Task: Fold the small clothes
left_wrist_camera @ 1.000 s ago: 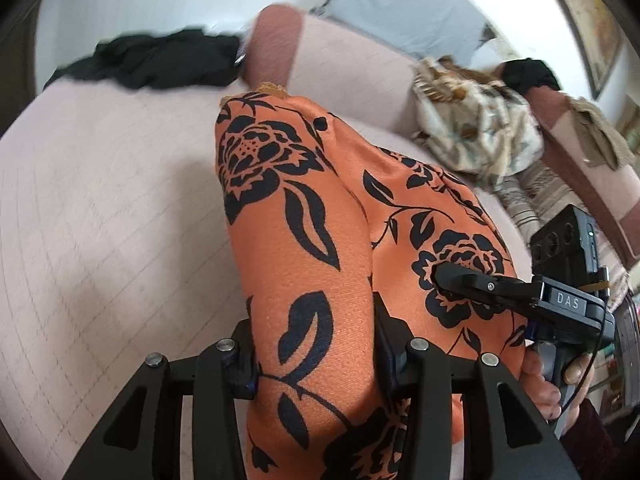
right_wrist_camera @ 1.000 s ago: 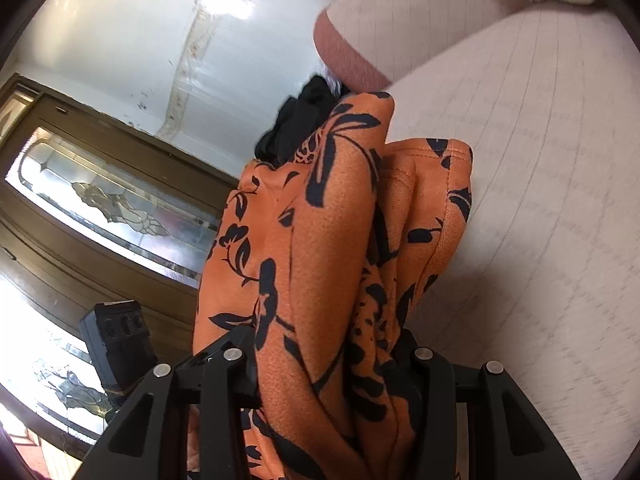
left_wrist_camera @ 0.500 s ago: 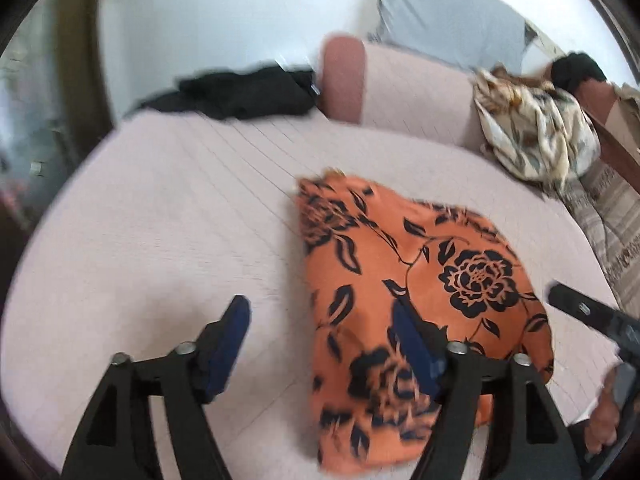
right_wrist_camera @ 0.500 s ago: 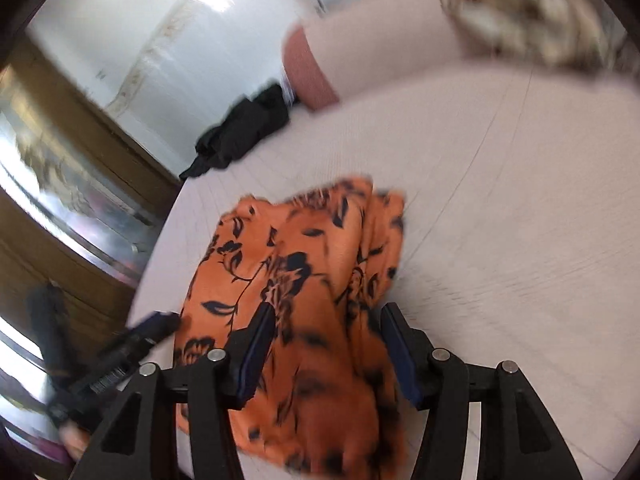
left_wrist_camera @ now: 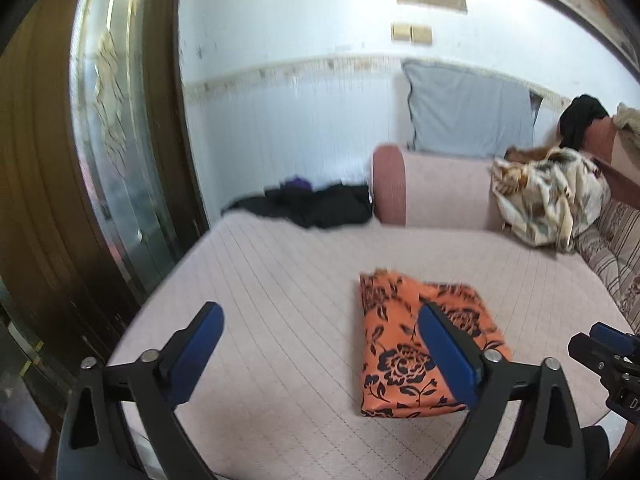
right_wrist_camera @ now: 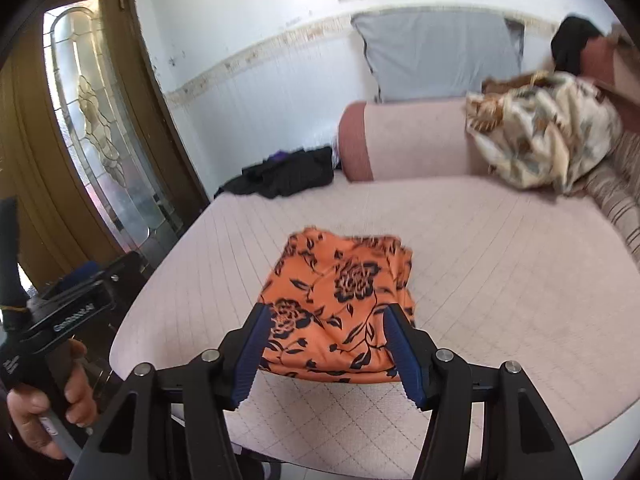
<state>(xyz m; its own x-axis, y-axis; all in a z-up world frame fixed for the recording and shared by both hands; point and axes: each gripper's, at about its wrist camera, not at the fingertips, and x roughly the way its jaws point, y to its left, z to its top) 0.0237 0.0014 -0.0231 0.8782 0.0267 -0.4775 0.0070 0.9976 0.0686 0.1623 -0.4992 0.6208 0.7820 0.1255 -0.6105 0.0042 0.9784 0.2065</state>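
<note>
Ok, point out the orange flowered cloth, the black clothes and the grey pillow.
orange flowered cloth (left_wrist_camera: 404,344): left wrist view, middle of its folded top.
black clothes (left_wrist_camera: 316,206): left wrist view, middle of the heap.
grey pillow (right_wrist_camera: 440,54): right wrist view, centre of its face.

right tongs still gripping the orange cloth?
No. The right tongs stand open, clear of the folded orange cloth lying on the bed.

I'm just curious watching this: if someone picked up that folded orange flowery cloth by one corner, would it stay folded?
Probably not. The orange cloth looks thin and soft, its edges rumpled, so it would likely droop and unfold. It lies flat on the quilted cushion, so it seems light. Pushed, it would likely bunch up, not slide whole.
</note>
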